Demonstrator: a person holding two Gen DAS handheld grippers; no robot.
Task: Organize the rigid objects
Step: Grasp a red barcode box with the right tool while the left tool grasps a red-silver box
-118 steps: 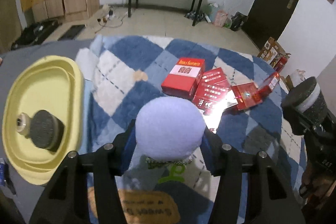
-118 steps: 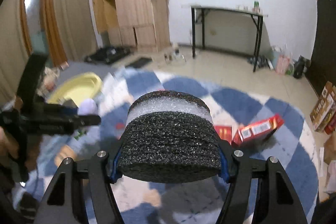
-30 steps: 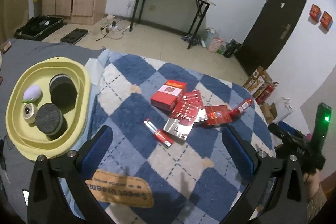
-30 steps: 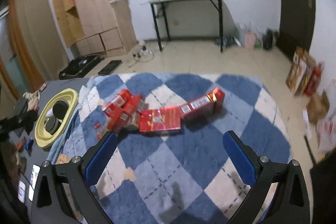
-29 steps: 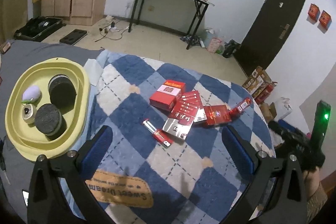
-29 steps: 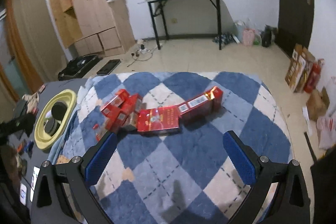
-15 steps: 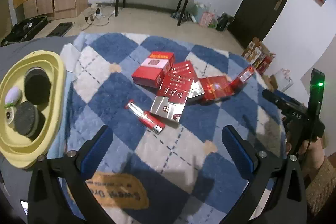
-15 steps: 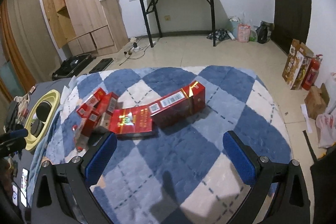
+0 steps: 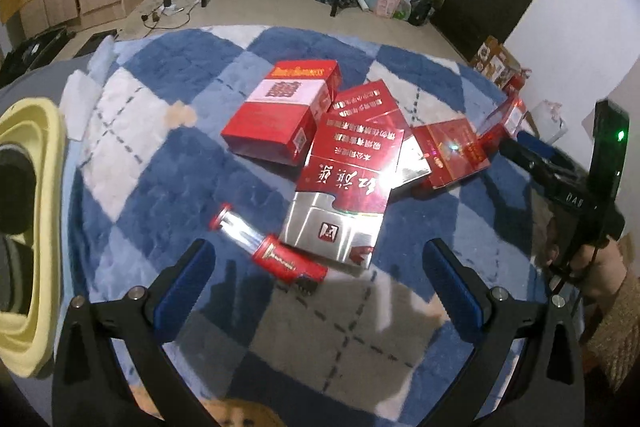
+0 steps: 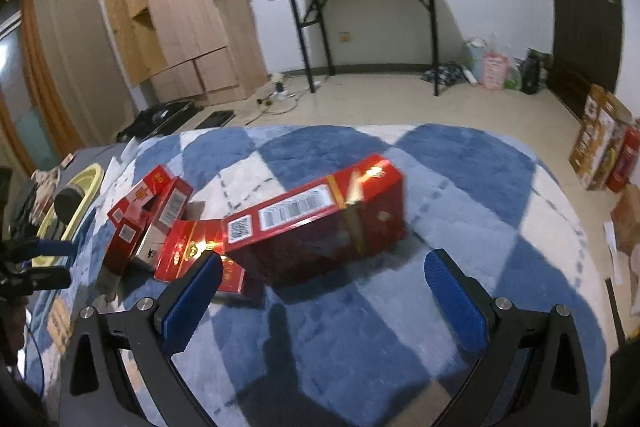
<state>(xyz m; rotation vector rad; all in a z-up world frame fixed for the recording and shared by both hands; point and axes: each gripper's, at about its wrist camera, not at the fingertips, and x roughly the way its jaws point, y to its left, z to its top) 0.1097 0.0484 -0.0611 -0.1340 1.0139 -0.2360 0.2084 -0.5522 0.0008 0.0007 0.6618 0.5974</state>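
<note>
I am holding my left gripper (image 9: pixel 318 277) wide open over the blue and white rug (image 9: pixel 132 155), and nothing is sitting between its blue pads (image 9: pixel 184 281). A small red tube (image 9: pixel 267 250) is lying on its side just past the pads, near 12 o'clock. Right behind it a red and silver box (image 9: pixel 346 193) is lying flat, touching the tube's red end. At about 11 o'clock a big red box (image 9: pixel 282 117) with a white patch is resting on the rug, and at 1 o'clock more red boxes (image 9: pixel 450 151) are piling up in a messy heap. The yellow tray (image 9: pixel 38 187) is sitting at 9 o'clock with dark round things in it. At 3 o'clock a hand (image 9: pixel 592 263) is gripping the other tool. My right gripper (image 10: pixel 322 289) is also spread wide open and holding nothing. In its view a long red carton (image 10: pixel 316 223) is lying on the rug at 12 o'clock, just past the pads. Smaller red packs (image 10: pixel 150 215) are leaning on each other at 10 o'clock, and one flat red pack (image 10: pixel 230 277) is sitting close to my left pad
</note>
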